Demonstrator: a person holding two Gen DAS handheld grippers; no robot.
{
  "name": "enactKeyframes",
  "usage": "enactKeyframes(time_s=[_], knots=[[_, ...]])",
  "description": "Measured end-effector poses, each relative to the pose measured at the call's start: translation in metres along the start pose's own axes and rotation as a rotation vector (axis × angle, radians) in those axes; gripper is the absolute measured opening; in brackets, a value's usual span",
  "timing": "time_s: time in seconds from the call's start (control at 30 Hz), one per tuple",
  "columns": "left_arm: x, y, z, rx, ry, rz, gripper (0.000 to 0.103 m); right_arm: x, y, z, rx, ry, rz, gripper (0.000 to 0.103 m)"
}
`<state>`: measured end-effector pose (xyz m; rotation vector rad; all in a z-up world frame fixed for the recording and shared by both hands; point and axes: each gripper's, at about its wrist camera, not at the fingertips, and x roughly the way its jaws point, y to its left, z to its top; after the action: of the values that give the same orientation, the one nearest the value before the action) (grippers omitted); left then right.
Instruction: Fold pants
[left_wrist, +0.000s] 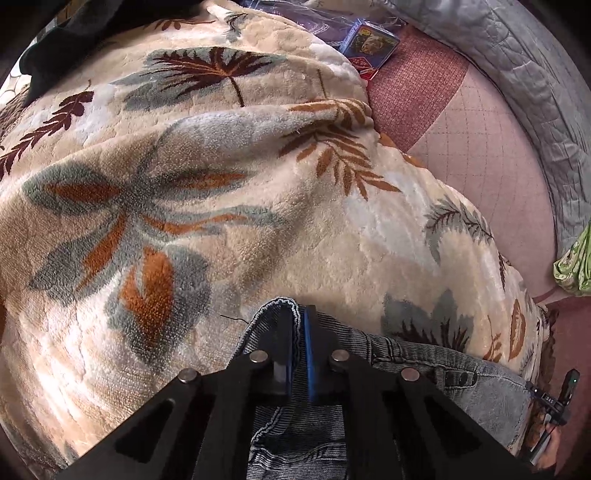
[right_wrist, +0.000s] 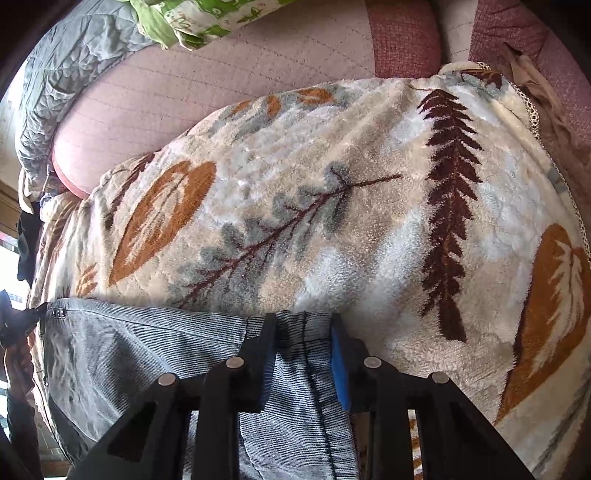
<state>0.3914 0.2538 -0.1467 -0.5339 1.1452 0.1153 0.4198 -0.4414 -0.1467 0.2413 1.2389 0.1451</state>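
Grey-blue denim pants (left_wrist: 480, 391) lie on a cream fleece blanket (left_wrist: 221, 221) printed with leaves. My left gripper (left_wrist: 297, 325) is shut on a folded edge of the pants, and the hem curls up over the left finger. In the right wrist view the pants (right_wrist: 129, 350) stretch away to the left with a small dark fastener near their far end. My right gripper (right_wrist: 304, 332) has a bunched strip of denim with a seam filling the gap from pad to pad. Both grippers point down at the blanket (right_wrist: 332, 221).
A pink quilted mattress (left_wrist: 480, 147) shows beyond the blanket, with a grey quilt (left_wrist: 535, 74) along its far side. A blue and red box (left_wrist: 369, 48) lies at the top. Green patterned cloth (right_wrist: 192, 22) sits on the mattress. A hand with a black device (left_wrist: 554, 406) is at the lower right.
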Motion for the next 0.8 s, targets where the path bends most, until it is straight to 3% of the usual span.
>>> enactKeyframes(time_s=[0.37,0.63,0.8], knots=[[-0.003,-0.007,0.000,0.039,-0.008,0.046,0.003,-0.005,0.006,-0.002,-0.028,-0.029,-0.007,0.021],[-0.025,-0.003,-0.004,0.030,-0.053,-0.002,0.003,-0.025,0.012,-0.004,-0.027,-0.073,-0.014,0.021],[-0.027,0.001,-0.004,0.010,-0.033,-0.040,0.003,-0.027,0.016,-0.006,-0.033,-0.071,-0.023,0.021]])
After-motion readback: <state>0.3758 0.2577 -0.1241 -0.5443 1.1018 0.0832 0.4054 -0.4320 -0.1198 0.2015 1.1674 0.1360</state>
